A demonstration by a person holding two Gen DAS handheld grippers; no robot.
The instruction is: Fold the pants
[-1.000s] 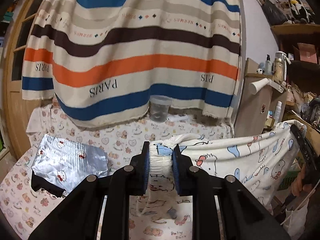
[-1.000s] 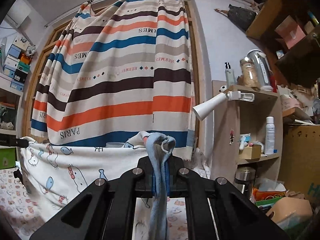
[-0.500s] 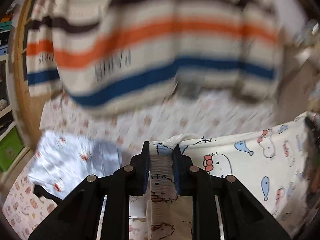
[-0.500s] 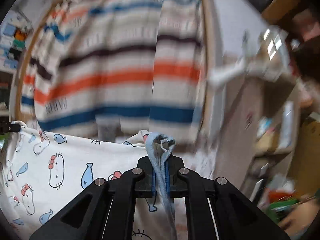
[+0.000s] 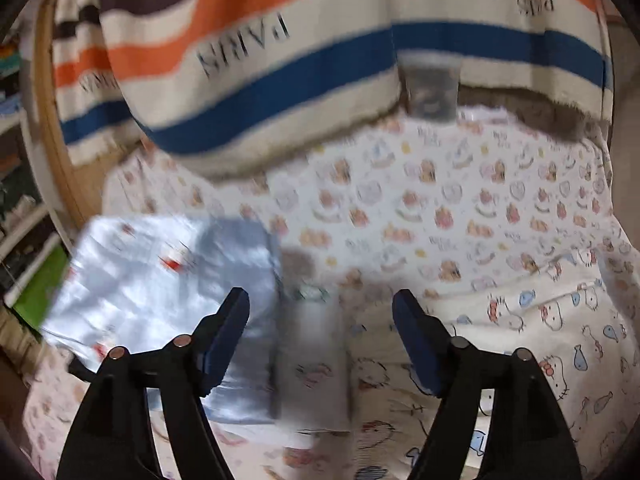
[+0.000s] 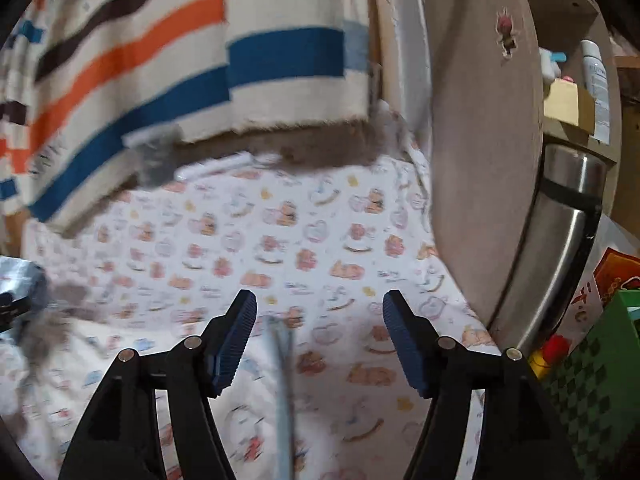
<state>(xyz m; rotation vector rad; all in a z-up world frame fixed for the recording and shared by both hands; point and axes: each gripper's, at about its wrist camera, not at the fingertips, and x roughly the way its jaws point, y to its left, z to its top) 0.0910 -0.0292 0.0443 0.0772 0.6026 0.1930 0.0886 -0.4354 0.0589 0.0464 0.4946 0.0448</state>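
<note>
The white cartoon-print pants (image 5: 532,340) lie on the bed at the right of the left wrist view, with a blurred part of them between the fingers. My left gripper (image 5: 320,312) is open above them and holds nothing. In the right wrist view my right gripper (image 6: 320,316) is open too. A blurred light blue edge of the pants (image 6: 284,392) shows between its fingers, untouched by them. The white fabric (image 6: 80,368) spreads to the lower left.
A folded silvery-blue garment (image 5: 160,280) lies on the patterned bed sheet (image 5: 440,208) at the left. A striped blanket (image 5: 280,40) hangs behind, with a clear cup (image 5: 430,88) under it. A wooden shelf unit (image 6: 488,160) and steel flask (image 6: 560,248) stand at the right.
Both grippers have opened and let go of the pants' waistband, which has dropped onto the bed. Both cameras now tilt down toward the bed.
</note>
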